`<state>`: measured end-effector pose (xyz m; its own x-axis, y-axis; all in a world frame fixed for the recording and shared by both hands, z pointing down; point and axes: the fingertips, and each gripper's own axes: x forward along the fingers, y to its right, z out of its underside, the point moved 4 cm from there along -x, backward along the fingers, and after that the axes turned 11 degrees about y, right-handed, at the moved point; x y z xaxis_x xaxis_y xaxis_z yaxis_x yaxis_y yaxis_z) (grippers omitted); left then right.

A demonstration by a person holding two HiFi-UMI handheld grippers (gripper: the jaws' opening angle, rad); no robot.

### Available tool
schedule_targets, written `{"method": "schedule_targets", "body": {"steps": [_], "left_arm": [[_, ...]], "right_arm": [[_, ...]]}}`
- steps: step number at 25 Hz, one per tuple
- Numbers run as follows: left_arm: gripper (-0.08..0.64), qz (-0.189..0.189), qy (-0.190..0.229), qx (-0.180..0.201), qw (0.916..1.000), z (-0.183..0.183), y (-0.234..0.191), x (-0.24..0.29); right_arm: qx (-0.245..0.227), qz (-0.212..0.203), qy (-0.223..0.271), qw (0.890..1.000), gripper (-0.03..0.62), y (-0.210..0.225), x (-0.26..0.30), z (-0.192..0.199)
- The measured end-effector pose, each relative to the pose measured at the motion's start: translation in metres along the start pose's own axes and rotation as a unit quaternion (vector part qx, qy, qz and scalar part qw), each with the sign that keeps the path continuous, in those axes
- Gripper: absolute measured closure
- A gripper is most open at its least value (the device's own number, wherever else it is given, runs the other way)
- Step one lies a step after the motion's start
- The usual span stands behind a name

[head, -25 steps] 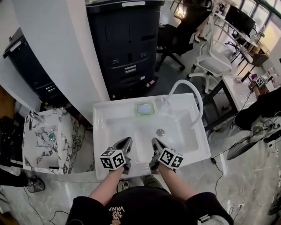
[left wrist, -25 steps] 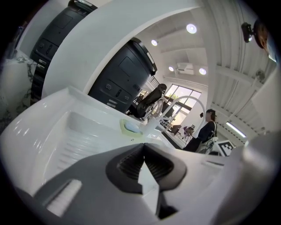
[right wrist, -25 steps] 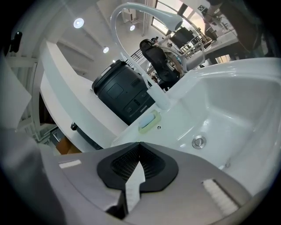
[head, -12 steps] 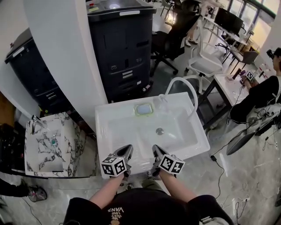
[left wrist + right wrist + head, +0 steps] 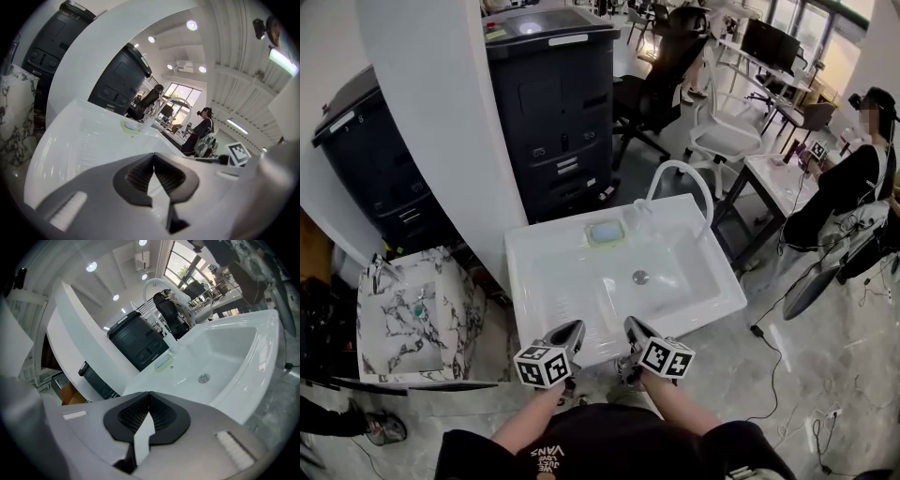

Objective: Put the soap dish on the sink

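A pale green soap dish (image 5: pixel 607 232) with a light blue soap in it rests on the back ledge of the white sink (image 5: pixel 544 253), just left of the curved faucet (image 5: pixel 680 183). The dish also shows far off in the left gripper view (image 5: pixel 131 125) and in the right gripper view (image 5: pixel 162 363). My left gripper (image 5: pixel 572 331) is shut and empty at the sink's front edge. My right gripper (image 5: pixel 631 328) is shut and empty beside it. Both are well short of the dish.
A marbled basin (image 5: pixel 403 314) stands at the left of the sink. A dark cabinet (image 5: pixel 558 103) and a white pillar (image 5: pixel 431 112) rise behind. Office chairs (image 5: pixel 722 141), a desk and a seated person (image 5: pixel 844 183) are at the right. Cables (image 5: pixel 769 328) lie on the floor.
Both grippers have drawn back from over the basin to the sink's front edge, staying shut. The view has pulled away from the sink; the soap dish has not moved.
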<state>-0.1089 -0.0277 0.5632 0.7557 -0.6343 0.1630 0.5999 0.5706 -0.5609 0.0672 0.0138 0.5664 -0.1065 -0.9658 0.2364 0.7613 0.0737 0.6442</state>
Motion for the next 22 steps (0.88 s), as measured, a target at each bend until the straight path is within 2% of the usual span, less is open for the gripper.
{"method": "schedule_targets", "body": {"steps": [6,22], "left_arm": [[0.506,0.010,-0.008,0.004,0.9999,0.006,0.007,-0.022],[0.506,0.003,-0.013,-0.010,0.9999,0.022,-0.001,-0.058]], "right_arm": [[-0.001,-0.003,0.005,1.000,0.589,-0.011,-0.017,0.009],[-0.009,0.006,-0.013,1.000,0.591,-0.021,-0.045,0.043]]}}
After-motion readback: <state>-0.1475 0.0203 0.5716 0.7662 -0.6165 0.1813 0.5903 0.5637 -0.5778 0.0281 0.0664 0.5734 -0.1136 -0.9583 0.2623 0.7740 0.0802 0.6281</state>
